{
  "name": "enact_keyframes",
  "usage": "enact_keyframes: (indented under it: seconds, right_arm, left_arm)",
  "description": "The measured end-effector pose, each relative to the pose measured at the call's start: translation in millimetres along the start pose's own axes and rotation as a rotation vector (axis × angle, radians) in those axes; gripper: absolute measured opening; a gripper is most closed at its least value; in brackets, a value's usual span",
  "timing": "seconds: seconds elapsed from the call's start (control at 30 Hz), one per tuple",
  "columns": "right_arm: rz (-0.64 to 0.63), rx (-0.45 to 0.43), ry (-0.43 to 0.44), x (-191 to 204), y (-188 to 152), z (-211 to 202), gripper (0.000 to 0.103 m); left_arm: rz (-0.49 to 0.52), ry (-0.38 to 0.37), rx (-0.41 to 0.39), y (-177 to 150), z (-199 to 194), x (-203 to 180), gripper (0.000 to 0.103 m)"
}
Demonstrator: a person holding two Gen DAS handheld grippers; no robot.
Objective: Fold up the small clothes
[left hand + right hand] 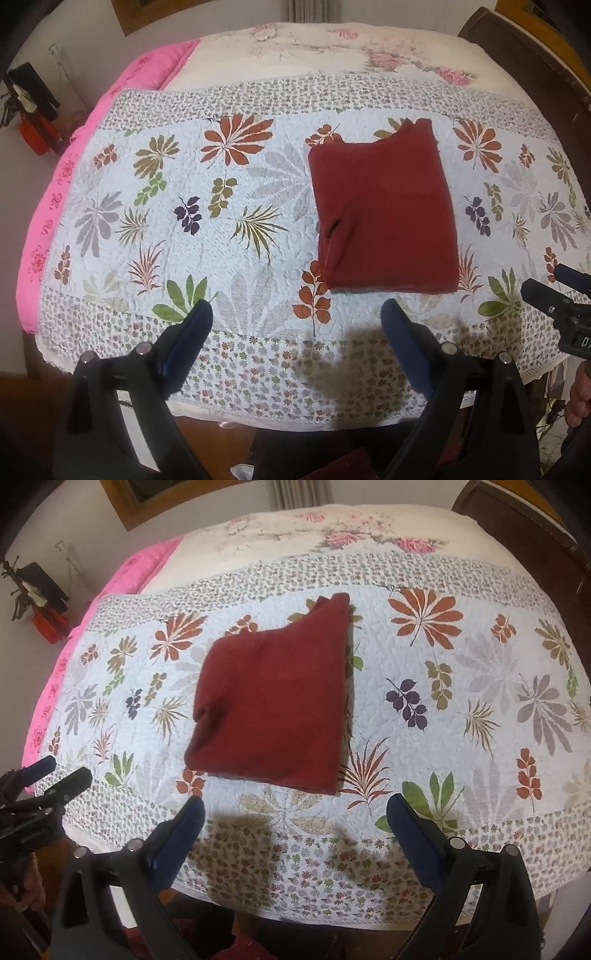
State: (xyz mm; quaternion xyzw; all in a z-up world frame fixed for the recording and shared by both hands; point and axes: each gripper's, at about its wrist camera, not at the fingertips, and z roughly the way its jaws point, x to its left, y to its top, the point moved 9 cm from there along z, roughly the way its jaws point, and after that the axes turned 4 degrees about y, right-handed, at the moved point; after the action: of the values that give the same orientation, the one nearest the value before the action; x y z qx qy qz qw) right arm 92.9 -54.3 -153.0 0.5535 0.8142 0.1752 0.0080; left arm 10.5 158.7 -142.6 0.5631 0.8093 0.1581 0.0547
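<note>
Maroon cloth, a folded garment (384,206), is laid flat on the leaf-print quilt (184,206) covering the bed, with a pink blanket (44,206) alongside. Both the left hand-held gripper (297,314) and right hand-held gripper (295,808) are held wide apart, empty, just short of it.

Dark red garment (384,210) folded flat, rectangular, on quilt (184,206).

White walls (92,48), dark wooden headboard (535,55), leaf-print quilt (184,206) covering bed.
</note>
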Motion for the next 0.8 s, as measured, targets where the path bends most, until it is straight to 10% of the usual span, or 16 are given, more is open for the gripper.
enact_keyframes:
  seconds: [0.8]
  right_arm:
    - [-0.001,-0.013,-0.013,17,-9,-18,0.099]
  left_arm:
    - [0.002,0.034,-0.052,-4,-33,2,0.092]
